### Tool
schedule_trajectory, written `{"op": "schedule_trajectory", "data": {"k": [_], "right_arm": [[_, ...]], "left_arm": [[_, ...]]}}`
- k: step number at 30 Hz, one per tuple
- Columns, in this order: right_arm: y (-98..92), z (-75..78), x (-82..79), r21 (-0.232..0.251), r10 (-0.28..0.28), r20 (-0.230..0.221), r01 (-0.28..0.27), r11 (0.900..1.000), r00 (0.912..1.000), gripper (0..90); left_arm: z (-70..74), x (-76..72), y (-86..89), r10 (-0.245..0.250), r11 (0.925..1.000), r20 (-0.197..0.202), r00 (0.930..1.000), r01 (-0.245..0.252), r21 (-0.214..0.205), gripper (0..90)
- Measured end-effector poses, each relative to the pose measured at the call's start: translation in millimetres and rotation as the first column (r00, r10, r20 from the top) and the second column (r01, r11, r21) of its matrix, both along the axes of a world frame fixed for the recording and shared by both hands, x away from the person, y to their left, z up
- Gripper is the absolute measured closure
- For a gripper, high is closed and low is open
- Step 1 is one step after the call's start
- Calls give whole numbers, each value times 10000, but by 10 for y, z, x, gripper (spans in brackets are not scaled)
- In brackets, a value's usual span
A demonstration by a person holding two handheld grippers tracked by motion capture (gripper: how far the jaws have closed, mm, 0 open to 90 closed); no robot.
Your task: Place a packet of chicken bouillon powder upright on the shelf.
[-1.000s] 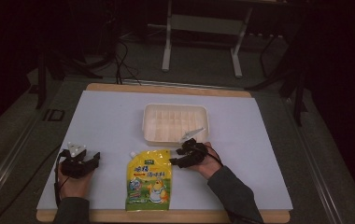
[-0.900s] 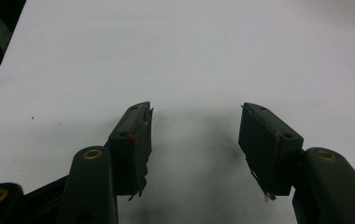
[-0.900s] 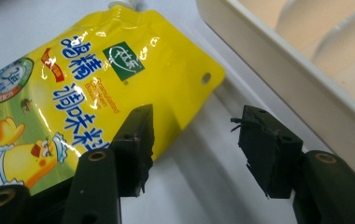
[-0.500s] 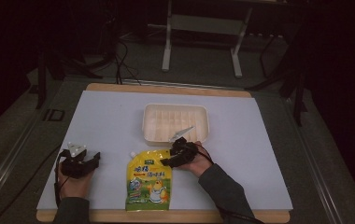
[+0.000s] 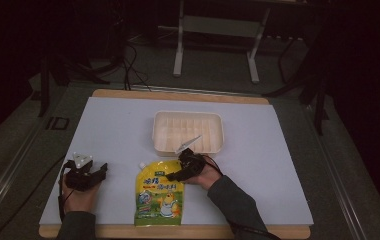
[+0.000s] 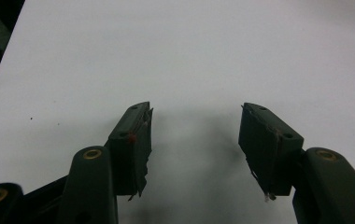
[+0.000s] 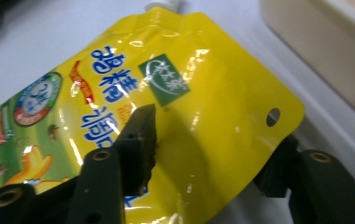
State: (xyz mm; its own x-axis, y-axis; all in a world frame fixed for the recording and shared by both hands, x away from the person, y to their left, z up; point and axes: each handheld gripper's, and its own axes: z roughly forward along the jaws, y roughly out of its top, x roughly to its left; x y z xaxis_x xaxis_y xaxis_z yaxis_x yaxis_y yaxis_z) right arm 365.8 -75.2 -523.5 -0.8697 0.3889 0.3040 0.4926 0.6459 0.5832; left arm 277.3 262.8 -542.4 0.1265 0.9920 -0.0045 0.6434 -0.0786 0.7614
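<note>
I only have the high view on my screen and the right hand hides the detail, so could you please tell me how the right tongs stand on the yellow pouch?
Observer: In the right gripper view, the right tongs straddle a top corner of the yellow pouch: one jaw over its printed face, the other under its edge.
Operator: Thank you. Are they gripping it?
Observer: Not clearly; the jaws stand wide apart.
Operator: And the left tongs?
Observer: The left tongs are open over the bare white mat, with nothing between the jaws.
</note>
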Motion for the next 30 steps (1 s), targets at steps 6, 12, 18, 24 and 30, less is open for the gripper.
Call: {"op": "schedule_trajectory", "data": {"k": [6,12,18,24,30], "right_arm": [[24,5,-7,-86,225,-322,-228,9997,9992,786],[-7,59,7,108,206,-109,-204,9997,9997,899],[-87,366,32,897,103,442,-142,9959,9990,900],[-286,718,133,1366,-610,1108,456,9896,9920,900],[-553,969,184,1729,-1225,1551,951,9803,9803,900]], "left_arm": [[-1,2,-1,-11,10000,-14,10000,11,-8,435],[-1,3,-3,-21,10000,-33,10000,21,2,435],[-1,2,-4,-26,10000,-41,10000,26,20,433],[-2,3,-4,-16,10000,-21,10000,16,-11,432],[-2,3,-5,-32,10000,-44,10000,32,41,432]]}}
